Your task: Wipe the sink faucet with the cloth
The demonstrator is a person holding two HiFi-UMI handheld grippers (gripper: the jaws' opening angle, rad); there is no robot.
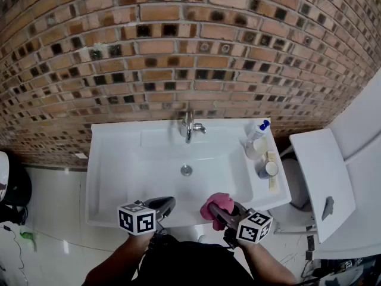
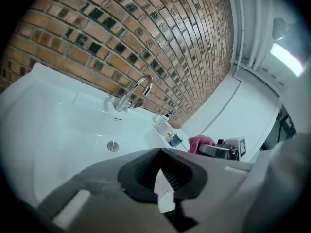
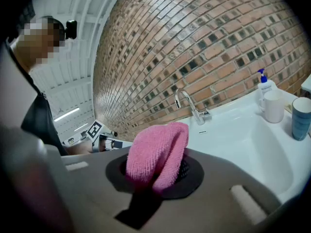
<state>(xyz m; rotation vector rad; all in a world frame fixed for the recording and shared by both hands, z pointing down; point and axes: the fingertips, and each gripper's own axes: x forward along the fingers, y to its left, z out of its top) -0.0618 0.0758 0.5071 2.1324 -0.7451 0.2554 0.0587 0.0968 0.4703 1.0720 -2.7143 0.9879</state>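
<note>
The chrome faucet [image 1: 189, 126] stands at the middle of the back rim of the white sink [image 1: 119, 177], against the brick wall. My right gripper [image 1: 221, 210] is over the sink's front edge, shut on a folded pink cloth [image 1: 215, 204] that bulges out of its jaws [image 3: 158, 154]. From the right gripper view the faucet [image 3: 188, 104] is well ahead, apart from the cloth. My left gripper [image 1: 165, 205] hovers at the front rim beside it, shut with nothing in it. In the left gripper view the faucet [image 2: 136, 92] is far across the basin.
A drain [image 1: 186, 170] sits in the basin's middle. On the sink's right ledge stand a pump bottle [image 1: 258, 133] and a blue cup [image 1: 268, 169]. A white toilet tank [image 1: 321, 177] is at the right. The brick wall [image 1: 190, 52] rises right behind the faucet.
</note>
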